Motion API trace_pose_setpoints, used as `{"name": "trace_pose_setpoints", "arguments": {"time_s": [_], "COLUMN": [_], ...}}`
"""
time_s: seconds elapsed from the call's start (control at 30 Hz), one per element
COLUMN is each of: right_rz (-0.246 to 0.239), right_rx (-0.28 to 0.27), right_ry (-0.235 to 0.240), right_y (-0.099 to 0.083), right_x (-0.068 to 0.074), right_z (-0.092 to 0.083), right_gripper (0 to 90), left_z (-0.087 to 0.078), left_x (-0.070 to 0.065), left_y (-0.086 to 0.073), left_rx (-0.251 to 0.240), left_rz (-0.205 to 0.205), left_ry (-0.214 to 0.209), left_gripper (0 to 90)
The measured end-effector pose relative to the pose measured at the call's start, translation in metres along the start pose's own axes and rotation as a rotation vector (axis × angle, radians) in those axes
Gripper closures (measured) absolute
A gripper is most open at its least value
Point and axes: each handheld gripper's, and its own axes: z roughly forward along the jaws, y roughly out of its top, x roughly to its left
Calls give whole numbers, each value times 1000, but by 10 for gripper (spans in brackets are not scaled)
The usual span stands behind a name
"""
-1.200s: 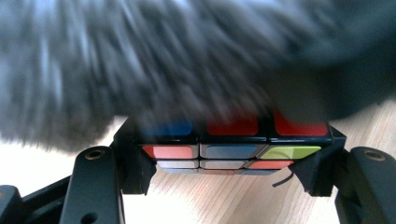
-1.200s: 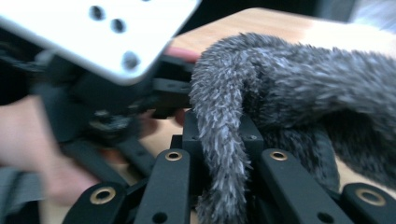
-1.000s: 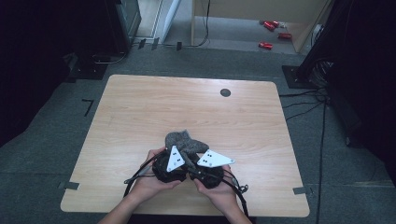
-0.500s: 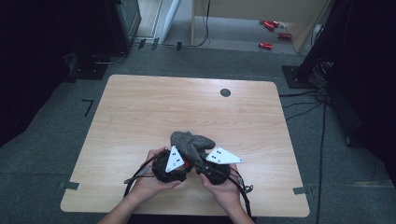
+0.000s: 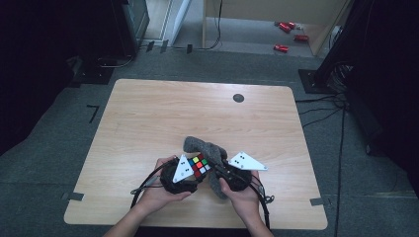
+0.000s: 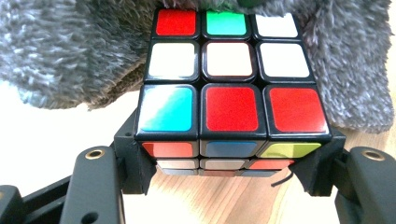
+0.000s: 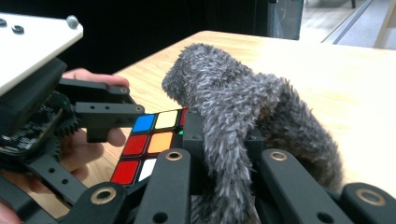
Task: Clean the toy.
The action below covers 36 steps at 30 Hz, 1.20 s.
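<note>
Clamping a glossy plastic puzzle cube [image 6: 231,88] by its sides, the left tool [image 5: 187,174] holds it near the table's [image 5: 148,118] near edge. The right tool [image 5: 228,173] pinches a shaggy grey cloth [image 7: 243,116] draped against the cube's far side. Since the earlier frames the right hand [image 5: 244,195] has drawn the cloth rightward, baring the cube's coloured squares.
</note>
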Motion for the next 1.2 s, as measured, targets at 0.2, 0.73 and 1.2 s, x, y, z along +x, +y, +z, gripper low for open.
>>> {"name": "trace_pose_setpoints", "arguments": {"time_s": [0.2, 0.73, 1.2], "right_rz": [-70, -56, -69], "right_rx": [12, -6, -5], "right_ry": [12, 13, 31], "right_y": [0, 2, 2], "right_x": [25, 14, 25], "right_z": [4, 3, 6], "right_gripper": [800, 810, 811], "left_z": [1, 0, -1], "left_x": [3, -2, -1], "left_y": [-3, -1, -1], "left_rx": [11, -8, -18], "left_rz": [-14, 1, -2], "left_ry": [5, -8, -6], "left_gripper": [352, 352, 352]}}
